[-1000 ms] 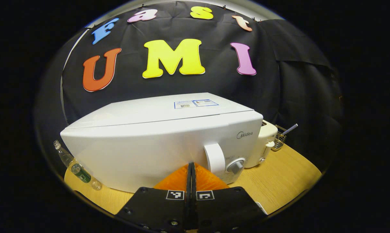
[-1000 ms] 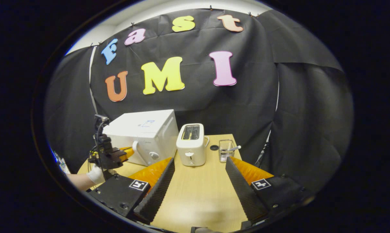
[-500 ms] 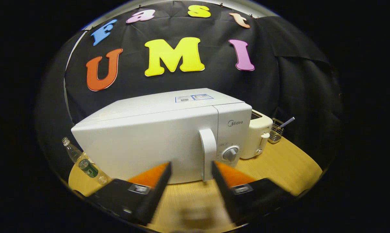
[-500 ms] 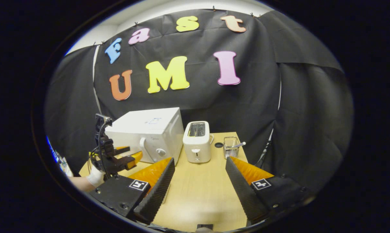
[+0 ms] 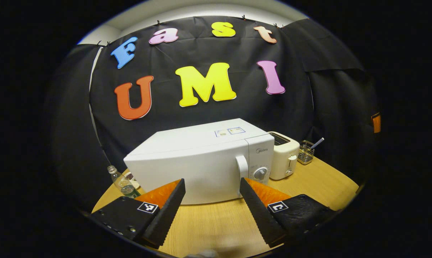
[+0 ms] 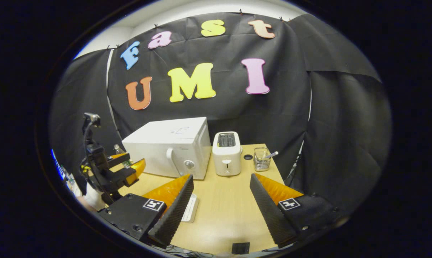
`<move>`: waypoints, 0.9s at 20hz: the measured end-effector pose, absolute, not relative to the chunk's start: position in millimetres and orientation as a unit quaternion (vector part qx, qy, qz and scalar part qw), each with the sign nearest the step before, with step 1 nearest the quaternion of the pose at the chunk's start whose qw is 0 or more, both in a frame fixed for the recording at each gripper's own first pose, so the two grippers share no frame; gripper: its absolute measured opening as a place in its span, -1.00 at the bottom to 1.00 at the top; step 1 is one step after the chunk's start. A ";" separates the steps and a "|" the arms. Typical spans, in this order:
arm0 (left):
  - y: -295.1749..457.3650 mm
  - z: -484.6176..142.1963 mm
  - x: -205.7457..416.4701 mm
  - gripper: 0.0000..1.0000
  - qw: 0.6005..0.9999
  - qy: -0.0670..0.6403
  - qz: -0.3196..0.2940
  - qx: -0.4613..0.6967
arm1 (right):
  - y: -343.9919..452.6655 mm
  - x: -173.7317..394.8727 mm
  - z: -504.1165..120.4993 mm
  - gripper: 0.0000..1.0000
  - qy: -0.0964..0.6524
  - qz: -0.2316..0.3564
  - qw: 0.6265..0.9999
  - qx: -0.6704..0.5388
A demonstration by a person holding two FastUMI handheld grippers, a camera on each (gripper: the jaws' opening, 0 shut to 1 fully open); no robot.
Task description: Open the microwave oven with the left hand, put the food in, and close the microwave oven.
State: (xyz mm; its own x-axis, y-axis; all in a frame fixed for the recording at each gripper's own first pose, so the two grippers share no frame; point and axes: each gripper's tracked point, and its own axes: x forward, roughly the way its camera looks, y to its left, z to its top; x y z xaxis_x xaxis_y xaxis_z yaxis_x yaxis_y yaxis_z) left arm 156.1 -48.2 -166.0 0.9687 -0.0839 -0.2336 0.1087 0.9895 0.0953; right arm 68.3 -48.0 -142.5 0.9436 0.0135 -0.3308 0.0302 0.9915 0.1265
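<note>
The microwave oven (image 5: 201, 161) is seen standing on the pale wood-grain worktop (image 5: 216, 222), its door shut and its vertical handle (image 5: 242, 167) placed at the door's right edge, beside the round knob (image 5: 260, 173). The left tongs (image 5: 212, 200) are held apart and empty, just in front of the oven; the handle lies ahead and slightly to the right of their gap, its long axis upright. In the right gripper view the left tongs (image 6: 128, 168) are seen near the oven's front left corner, clearly nearer to it than the right tongs (image 6: 219, 200), which are also spread apart, holding nothing, and kept well back over the worktop. The oven is a smooth, glossy white box with rounded edges; a cream toaster (image 6: 227, 153) stands just beside it, a wire holder (image 6: 262, 159) farther right, and a clear plastic bottle (image 5: 123, 182) at the oven's left. A flat white object (image 6: 191, 208) lies on the worktop near the right tongs; whether it is the food cannot be told. Judging from the shut door, opening is not yet done.
</note>
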 end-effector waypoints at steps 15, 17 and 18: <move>69.5 -11.6 19.2 0.89 0.999 0.026 0.015 0.020 | 67.1 31.2 -40.6 0.82 0.035 0.003 0.998 0.045; 81.6 -7.6 13.3 0.90 0.999 0.028 0.020 0.008 | 78.2 28.5 -29.2 0.82 0.022 0.006 0.999 0.041; 85.8 -4.5 10.9 0.91 0.999 0.025 0.021 0.004 | 82.5 26.7 -24.9 0.82 0.018 0.006 0.999 0.040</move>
State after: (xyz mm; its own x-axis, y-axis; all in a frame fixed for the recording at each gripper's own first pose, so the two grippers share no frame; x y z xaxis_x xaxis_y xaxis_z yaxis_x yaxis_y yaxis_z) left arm 10.9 85.8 -4.5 0.9978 0.0418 -0.0505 -0.0415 0.9991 0.0081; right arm 26.7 82.5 -24.9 0.9992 0.0142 -0.0361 -0.0112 0.9968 0.0797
